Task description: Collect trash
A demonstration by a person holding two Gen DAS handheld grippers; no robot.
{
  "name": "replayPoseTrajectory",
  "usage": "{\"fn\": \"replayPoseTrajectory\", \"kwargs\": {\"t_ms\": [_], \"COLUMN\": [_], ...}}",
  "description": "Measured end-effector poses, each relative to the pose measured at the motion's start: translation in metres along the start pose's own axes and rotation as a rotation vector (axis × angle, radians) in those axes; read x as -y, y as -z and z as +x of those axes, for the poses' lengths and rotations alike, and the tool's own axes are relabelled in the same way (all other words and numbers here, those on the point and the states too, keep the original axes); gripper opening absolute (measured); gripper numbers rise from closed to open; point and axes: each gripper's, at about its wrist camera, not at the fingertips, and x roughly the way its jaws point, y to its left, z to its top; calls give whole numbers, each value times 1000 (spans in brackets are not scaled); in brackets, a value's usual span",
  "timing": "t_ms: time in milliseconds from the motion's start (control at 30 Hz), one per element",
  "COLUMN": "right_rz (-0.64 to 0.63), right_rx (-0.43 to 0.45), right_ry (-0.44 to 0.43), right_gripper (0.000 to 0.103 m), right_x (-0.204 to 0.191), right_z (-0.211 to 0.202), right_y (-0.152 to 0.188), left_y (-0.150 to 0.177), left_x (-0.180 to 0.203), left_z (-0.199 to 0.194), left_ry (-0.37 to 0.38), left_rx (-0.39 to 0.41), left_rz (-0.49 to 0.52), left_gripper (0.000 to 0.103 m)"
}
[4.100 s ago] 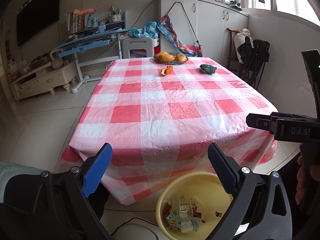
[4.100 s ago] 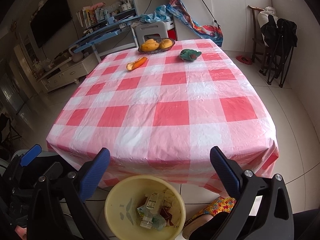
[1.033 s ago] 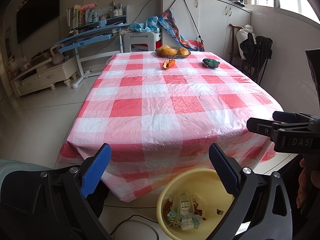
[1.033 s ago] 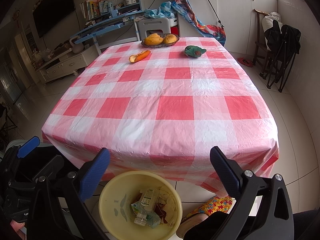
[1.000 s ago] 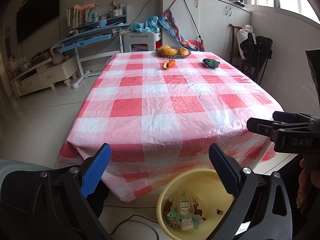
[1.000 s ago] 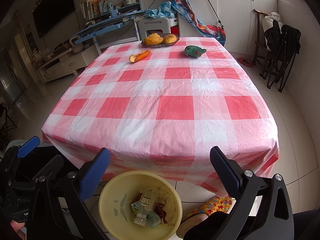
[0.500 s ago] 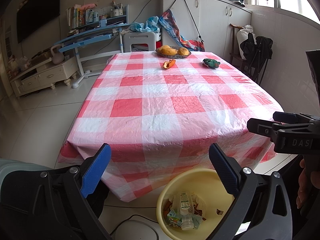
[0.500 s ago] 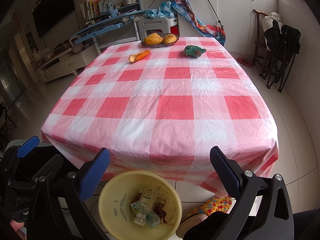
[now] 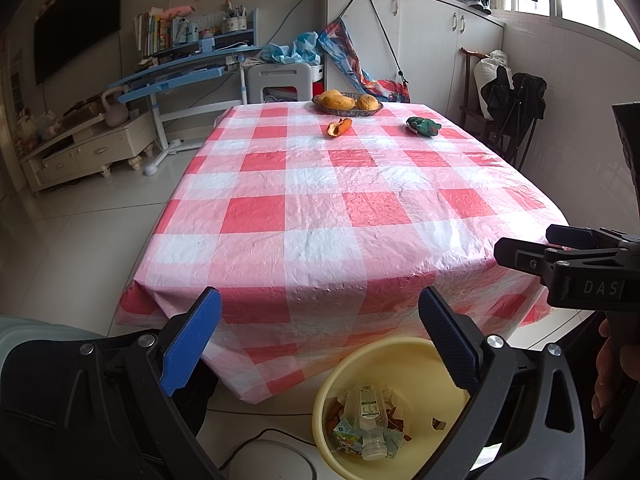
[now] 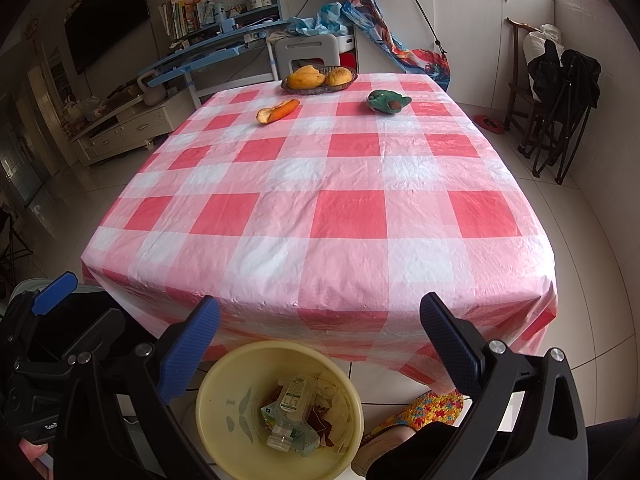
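Tools are both hanging released and empty: left tool (image 9: 318,340), right tool (image 10: 318,342). You are holding steady since a second ago. Orange peel (image 10: 277,111) and green wrapper (image 10: 389,101) are waiting across the surface (image 10: 320,200); yellow bin (image 10: 224,384) below.

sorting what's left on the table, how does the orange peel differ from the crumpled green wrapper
The orange peel is long, curled and orange; the green wrapper is a rounded crumpled wad, green with a dark red patch. The peel lies toward the left of the tablecloth, just in front of the fruit basket; the wrapper sits further right. Both lie loose at the far end, away from the yellow bin.
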Motion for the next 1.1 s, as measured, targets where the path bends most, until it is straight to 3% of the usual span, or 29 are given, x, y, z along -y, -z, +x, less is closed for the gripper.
{"fn": "replayPoseTrajectory", "kwargs": {"t_ms": [433, 800, 1100], "right_rz": [39, -25, -74], "right_rx": [3, 13, -20], "right_ry": [-38, -19, 2], "right_gripper": [96, 96, 96], "right_x": [10, 20, 34], "right_z": [-4, 9, 55], "right_y": [-12, -70, -129], "left_y": [-8, -42, -82], "left_x": [-9, -16, -14], "left_z": [-4, 2, 45], "left_ry": [1, 5, 11], "left_rx": [31, 20, -17], "left_rz": [-29, -54, -38], "left_gripper": [96, 96, 96]}}
